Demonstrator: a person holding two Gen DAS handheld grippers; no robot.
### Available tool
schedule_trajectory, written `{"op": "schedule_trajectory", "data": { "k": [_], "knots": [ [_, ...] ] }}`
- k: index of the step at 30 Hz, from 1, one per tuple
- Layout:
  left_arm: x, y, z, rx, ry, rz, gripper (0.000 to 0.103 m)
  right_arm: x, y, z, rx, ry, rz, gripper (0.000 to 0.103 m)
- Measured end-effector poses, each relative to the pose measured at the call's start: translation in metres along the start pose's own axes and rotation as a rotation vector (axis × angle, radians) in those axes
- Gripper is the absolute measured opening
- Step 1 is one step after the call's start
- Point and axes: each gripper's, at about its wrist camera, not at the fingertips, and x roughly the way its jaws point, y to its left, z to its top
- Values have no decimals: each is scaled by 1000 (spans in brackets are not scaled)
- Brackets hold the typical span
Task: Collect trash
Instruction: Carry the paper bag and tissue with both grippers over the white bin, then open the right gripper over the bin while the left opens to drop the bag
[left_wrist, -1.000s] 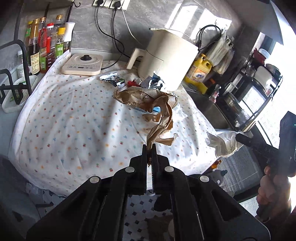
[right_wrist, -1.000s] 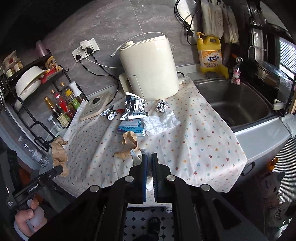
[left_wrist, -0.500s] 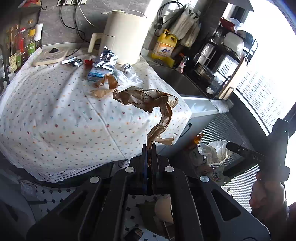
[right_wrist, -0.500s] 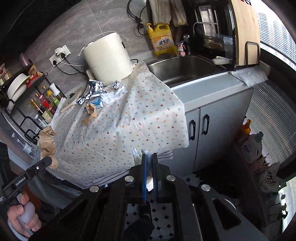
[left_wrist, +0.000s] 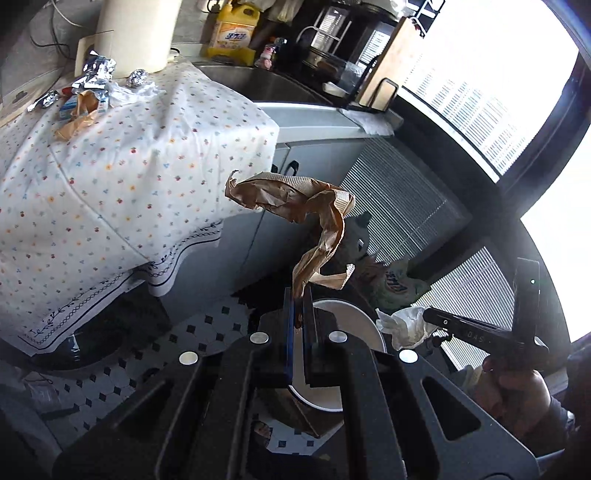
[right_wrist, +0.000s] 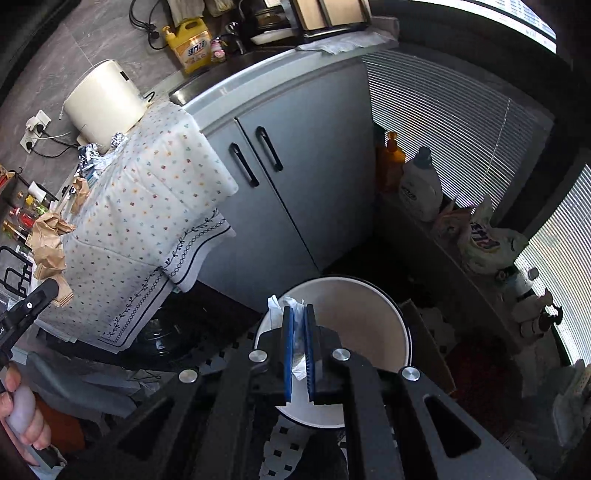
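Note:
My left gripper (left_wrist: 298, 295) is shut on a crumpled brown paper strip (left_wrist: 295, 206) and holds it in the air above the floor, near a white bin (left_wrist: 354, 325). My right gripper (right_wrist: 298, 314) is shut on a white crumpled tissue (right_wrist: 280, 306) just over the open white bin (right_wrist: 354, 295). The right gripper with the tissue (left_wrist: 402, 325) also shows in the left wrist view. More trash lies on the dotted tablecloth (left_wrist: 110, 155): foil pieces (left_wrist: 96, 70), a foil ball (left_wrist: 137, 76), a blue box (left_wrist: 70, 107) and brown paper (left_wrist: 79, 114).
Grey cabinet doors (right_wrist: 273, 177) with black handles stand behind the bin. Detergent bottles (right_wrist: 417, 184) and bags line the window sill on the right. A white appliance (right_wrist: 103, 99), a yellow bottle (right_wrist: 190, 48) and the sink sit on the counter. A black pot (right_wrist: 162, 339) stands under the tablecloth.
Both grippers have swung away from the table and down toward the floor, each still holding its trash. The white bin has come into view under them.

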Motion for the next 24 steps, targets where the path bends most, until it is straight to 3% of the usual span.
{"op": "schedule_trajectory", "data": {
  "k": [8, 10, 11, 19, 22, 23, 24],
  "knots": [
    [39, -32, -18, 75, 119, -42, 5, 17, -31, -23, 77, 35, 16, 13],
    [47, -38, -21, 88, 144, -50, 5, 17, -30, -20, 89, 27, 9, 45],
    [51, -41, -23, 94, 157, -56, 5, 13, -30, -20, 96, 7, -4, 65],
    [88, -67, -39, 147, 262, -118, 5, -18, -56, -17, 139, -47, -83, 69],
    [102, -83, -42, 172, 304, -180, 5, -32, -70, -19, 170, -64, -109, 72],
    [105, -91, -43, 193, 309, -189, 7, -36, -74, -20, 176, -71, -118, 72],
    [109, -98, -43, 216, 318, -193, 16, -40, -76, -21, 182, -76, -125, 72]
  ]
}}
